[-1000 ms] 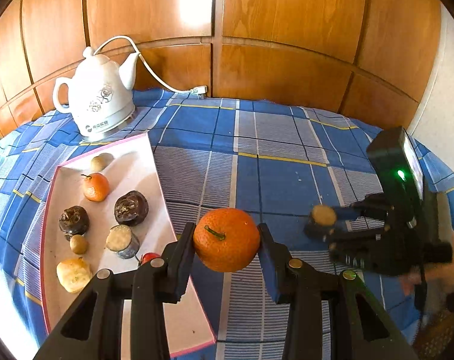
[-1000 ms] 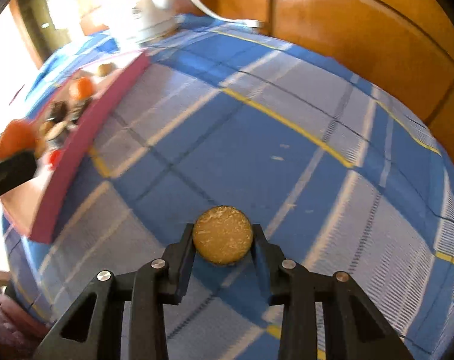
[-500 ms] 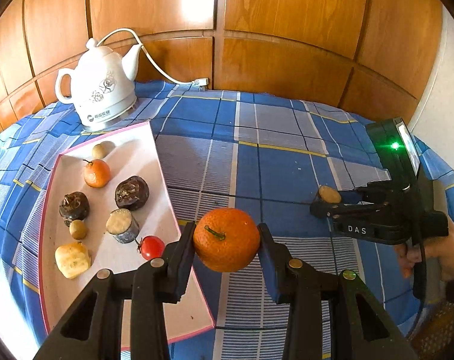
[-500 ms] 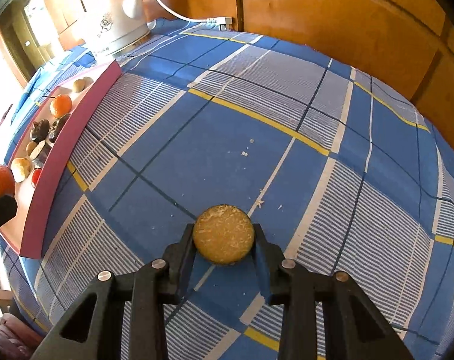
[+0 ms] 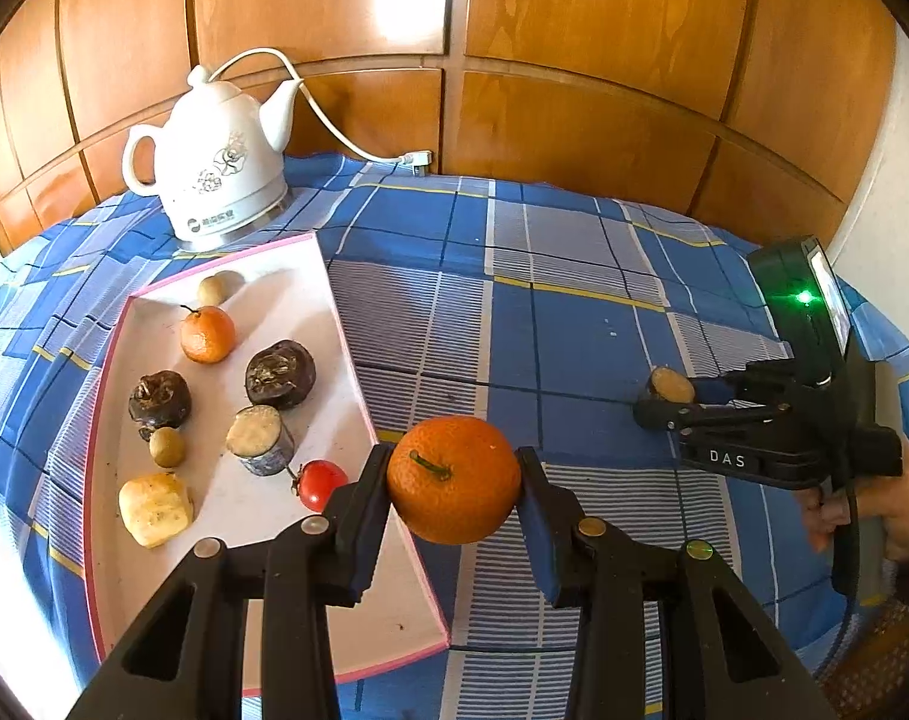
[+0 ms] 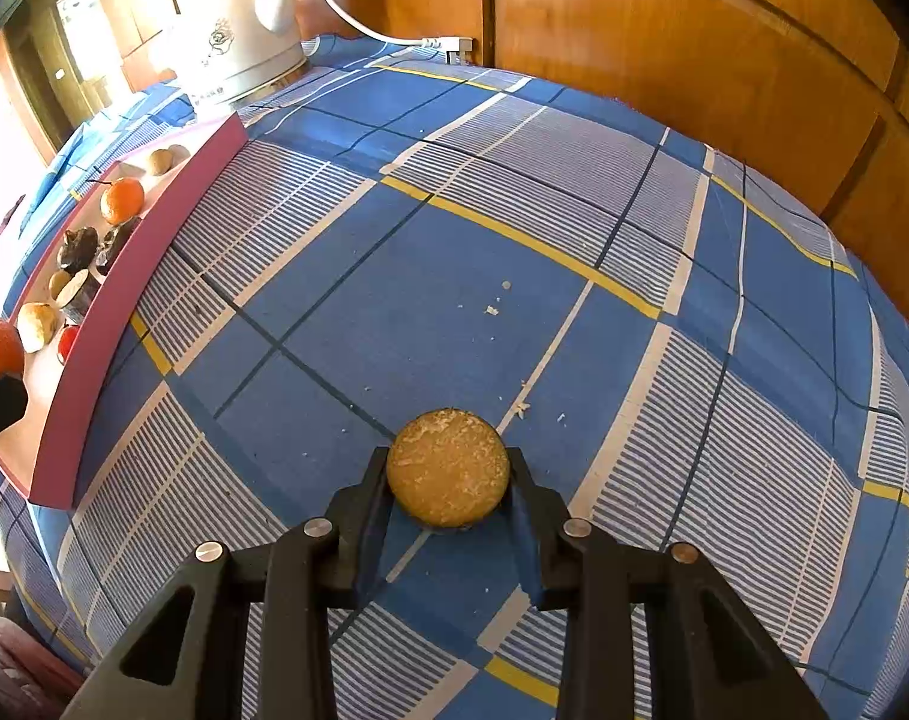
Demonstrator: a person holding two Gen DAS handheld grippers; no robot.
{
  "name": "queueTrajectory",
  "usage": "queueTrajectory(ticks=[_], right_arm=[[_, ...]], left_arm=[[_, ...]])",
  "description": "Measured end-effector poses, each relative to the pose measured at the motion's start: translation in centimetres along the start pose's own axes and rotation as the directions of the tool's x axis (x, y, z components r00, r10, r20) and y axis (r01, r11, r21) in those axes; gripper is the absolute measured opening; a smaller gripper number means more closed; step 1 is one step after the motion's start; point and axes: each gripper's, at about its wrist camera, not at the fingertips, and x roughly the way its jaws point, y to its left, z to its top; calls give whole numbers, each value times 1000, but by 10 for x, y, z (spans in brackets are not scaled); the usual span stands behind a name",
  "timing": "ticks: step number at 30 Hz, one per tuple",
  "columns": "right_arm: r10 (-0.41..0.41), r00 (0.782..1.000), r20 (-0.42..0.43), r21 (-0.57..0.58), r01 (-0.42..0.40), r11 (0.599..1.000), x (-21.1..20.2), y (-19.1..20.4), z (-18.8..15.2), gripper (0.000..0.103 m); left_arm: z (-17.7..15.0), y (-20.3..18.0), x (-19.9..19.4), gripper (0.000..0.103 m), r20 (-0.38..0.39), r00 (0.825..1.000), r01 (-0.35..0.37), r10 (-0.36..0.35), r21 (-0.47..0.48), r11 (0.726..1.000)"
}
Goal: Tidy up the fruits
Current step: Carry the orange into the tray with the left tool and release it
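My left gripper clamps a round orange tangerine beside the pink-rimmed white tray — right gripper clamps a tan cut-faced round piece.

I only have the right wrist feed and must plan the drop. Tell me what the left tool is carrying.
Observer: The left tool is shut on a stemmed mandarin.
Operator: Report free space on the tray.
Observer: The tray is bare at its near end; the fruit lies from the middle to the far end.
Operator: Check my right tool from outside.
Observer: A green light glows on the right tool, which is shut on the tan-topped piece.
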Motion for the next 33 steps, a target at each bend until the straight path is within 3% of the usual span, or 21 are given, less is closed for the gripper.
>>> queueTrajectory(ticks=[20, 33], right_arm=[[-3, 1000, 0, -2, 3, 1000, 0, 1, 0, 35], [-4, 1000, 1, -4, 4, 1000, 0, 1, 0, 35]], left_arm=[[3, 11, -5, 41, 17, 1000, -18, 18, -21, 1000], [6, 38, -5, 41, 28, 997, -65, 67, -67, 996]])
